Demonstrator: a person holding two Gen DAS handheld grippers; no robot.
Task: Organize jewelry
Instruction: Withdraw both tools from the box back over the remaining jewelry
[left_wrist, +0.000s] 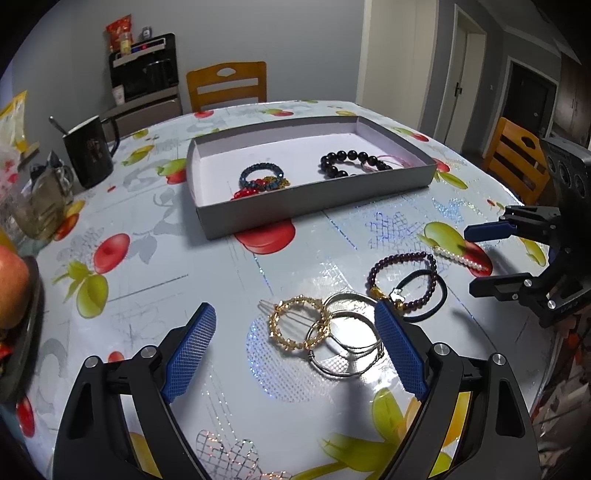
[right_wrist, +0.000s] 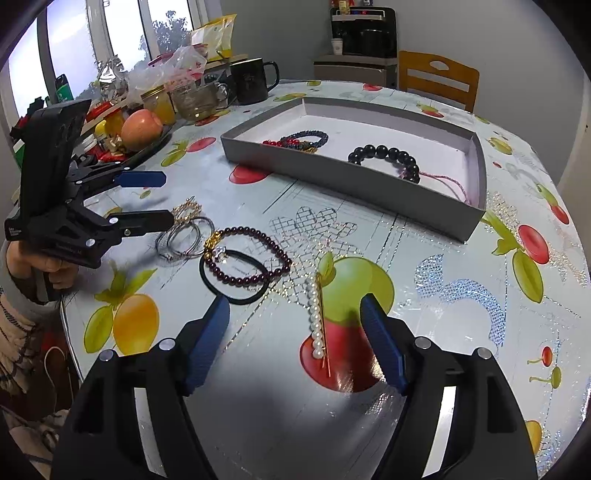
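A grey tray (left_wrist: 321, 201) (right_wrist: 354, 181) holds a black bead bracelet (left_wrist: 351, 162) (right_wrist: 384, 153) and a blue and red bracelet pile (left_wrist: 262, 179) (right_wrist: 299, 140). On the table lie a gold ring clip (left_wrist: 299, 325) (right_wrist: 186, 210), silver bangles (left_wrist: 351, 343) (right_wrist: 184, 238), a purple bead bracelet (left_wrist: 402, 266) (right_wrist: 247, 258), a black hair tie (left_wrist: 436, 295) (right_wrist: 236, 291) and a pearl hair pin (left_wrist: 458, 258) (right_wrist: 317, 321). My left gripper (left_wrist: 295, 314) (right_wrist: 168, 199) is open around the gold clip and bangles. My right gripper (right_wrist: 295, 306) (left_wrist: 469, 258) is open around the pearl pin.
A black mug (left_wrist: 90, 151) (right_wrist: 253, 81), a glass cup (left_wrist: 44, 206) (right_wrist: 199, 99), jars, bags and a dish with an apple (right_wrist: 142, 129) crowd the table's window side. Wooden chairs (left_wrist: 227, 86) (left_wrist: 517, 158) stand at the far edges.
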